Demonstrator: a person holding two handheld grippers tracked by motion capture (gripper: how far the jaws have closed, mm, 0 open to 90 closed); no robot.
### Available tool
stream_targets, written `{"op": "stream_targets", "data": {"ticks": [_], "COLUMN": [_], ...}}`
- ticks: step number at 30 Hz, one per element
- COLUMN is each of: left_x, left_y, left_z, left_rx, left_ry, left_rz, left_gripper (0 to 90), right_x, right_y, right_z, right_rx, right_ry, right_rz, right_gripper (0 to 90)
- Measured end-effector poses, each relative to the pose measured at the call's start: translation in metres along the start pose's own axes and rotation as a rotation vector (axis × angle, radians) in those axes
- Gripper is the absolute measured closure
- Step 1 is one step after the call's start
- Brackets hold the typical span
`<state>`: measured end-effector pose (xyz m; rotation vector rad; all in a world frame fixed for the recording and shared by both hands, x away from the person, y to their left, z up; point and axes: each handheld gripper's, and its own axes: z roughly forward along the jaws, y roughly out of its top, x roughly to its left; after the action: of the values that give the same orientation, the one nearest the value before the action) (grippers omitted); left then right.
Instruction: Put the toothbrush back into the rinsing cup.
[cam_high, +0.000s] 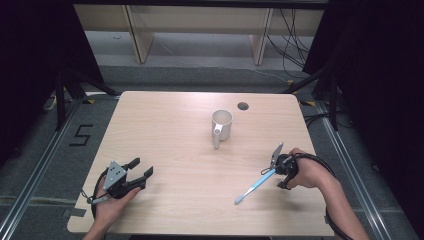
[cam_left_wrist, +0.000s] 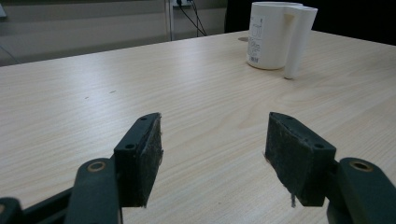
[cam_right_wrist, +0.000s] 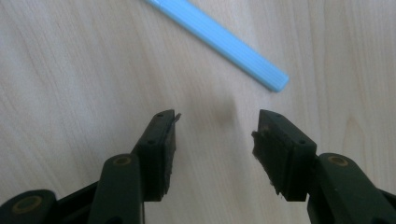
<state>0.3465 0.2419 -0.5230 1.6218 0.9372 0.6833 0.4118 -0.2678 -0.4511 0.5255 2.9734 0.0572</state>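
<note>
Right gripper gaped empty over the blue toothbrush handle; left gripper idle, wide, empty. Probably pre-grasp: next, lower, straddle handle, close, perhaps for white mug.

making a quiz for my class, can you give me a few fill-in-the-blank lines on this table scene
1. The white mug stands on the table with its handle toward the ____.
2. The toothbrush lying by the right claw is light ____.
3. Both the left claw and the right claw are ____, holding nothing.

Missing words: person; blue; open
</note>
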Motion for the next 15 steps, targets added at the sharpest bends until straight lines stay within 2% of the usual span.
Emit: {"op": "stream_targets", "data": {"ticks": [1,4,5,6,7,9,10,11,12,13,14,15], "left_x": [0.0,0.0,0.0,0.0,0.0,0.0,0.0,0.0,0.0,0.0,0.0,0.0], "left_y": [0.0,0.0,0.0,0.0,0.0,0.0,0.0,0.0,0.0,0.0,0.0,0.0], "left_z": [0.0,0.0,0.0,0.0,0.0,0.0,0.0,0.0,0.0,0.0,0.0,0.0], "left_rx": [0.0,0.0,-0.001,0.0,0.0,0.0,0.0,-0.001,-0.001,-0.001,-0.003,-0.003], "left_ry": [-0.001,-0.001,-0.001,-0.001,-0.001,-0.002,-0.002,-0.002,-0.002,-0.003,-0.003,-0.003], "left_rz": [0.0,0.0,-0.001,-0.001,-0.001,0.0,0.0,0.0,0.001,0.001,0.001,0.0], "left_gripper": [35.6,35.6,35.6,35.6,35.6,35.6,35.6,35.6,35.5,35.5,35.4,35.4], "right_x": [0.0,0.001,-0.001,0.002,0.002,0.0,0.002,0.003,0.002,0.002,0.004,0.003], "right_y": [0.004,0.008,0.013,0.014,0.014,0.019,0.021,0.023,0.028,0.028,0.029,0.032], "right_z": [0.0,-0.001,0.001,0.0,0.0,0.003,0.002,0.003,0.004,0.004,0.004,0.004], "right_rx": [0.004,0.01,-0.003,0.005,0.005,-0.003,0.01,0.011,-0.001,-0.001,0.006,0.003], "right_ry": [-0.011,-0.01,-0.005,-0.013,-0.013,-0.005,-0.006,-0.002,-0.001,-0.001,0.0,-0.005], "right_rz": [-0.032,-0.02,-0.088,-0.049,-0.049,-0.111,-0.092,-0.094,-0.157,-0.157,-0.121,-0.168], "right_gripper": [48.9,49.1,49.2,49.3,49.3,49.3,49.3,49.3,49.4,49.4,49.4,49.5]}}
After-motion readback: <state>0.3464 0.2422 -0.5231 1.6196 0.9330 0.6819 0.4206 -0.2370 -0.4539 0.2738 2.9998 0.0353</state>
